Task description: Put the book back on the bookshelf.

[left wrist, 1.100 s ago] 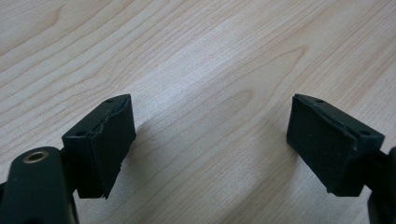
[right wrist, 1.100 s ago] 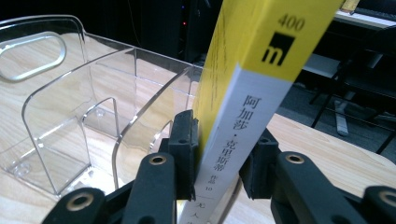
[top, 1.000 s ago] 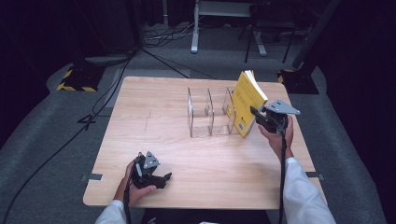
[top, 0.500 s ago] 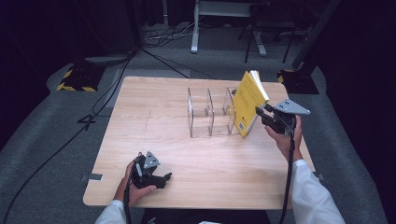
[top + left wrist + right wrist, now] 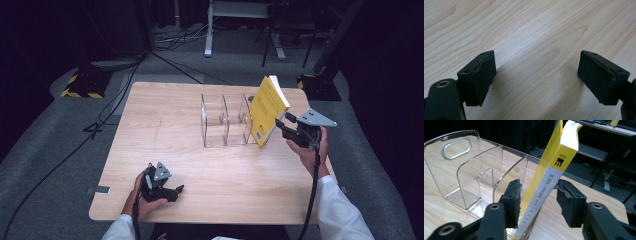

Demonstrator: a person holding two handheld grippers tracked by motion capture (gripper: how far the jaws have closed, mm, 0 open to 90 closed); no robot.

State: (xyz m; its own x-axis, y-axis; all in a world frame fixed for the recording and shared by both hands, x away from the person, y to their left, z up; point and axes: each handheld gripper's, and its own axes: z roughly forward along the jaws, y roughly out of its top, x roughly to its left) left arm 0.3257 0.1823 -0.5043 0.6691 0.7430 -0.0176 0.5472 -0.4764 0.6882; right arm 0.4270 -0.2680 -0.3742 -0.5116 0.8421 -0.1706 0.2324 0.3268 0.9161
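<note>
**Right tool loosens around the yellow book at the clear rack**

Your right tool (image 5: 284, 126) sits at the far right of the counter (image 5: 165, 130), with its jaws on either side of the yellow book (image 5: 265, 110). Those jaws have just been opening. In the right gripper view the book (image 5: 549, 185) stands between them: the left pad lies against or just beside the yellow cover, while the right pad stands apart from the spine, so nothing is pinched.

The high view shows the book tilted, its top leaning right, its lower edge down by the right end of the clear rack (image 5: 225, 120). Whether that edge rests inside the last compartment or just outside it, you cannot tell from there. The right gripper view adds what the high view lacks: the printed spine with its small black mark, the white page edges at the top, and the rack (image 5: 474, 170) just behind the book, with an oval handle hole in its far wall. The rack's compartments show bare clear walls and floor.

Your left tool (image 5: 172, 191) rests at the near left of the counter, well apart from the rack. The left gripper view shows its pads (image 5: 477, 77) spread wide over plain wood grain.
</note>
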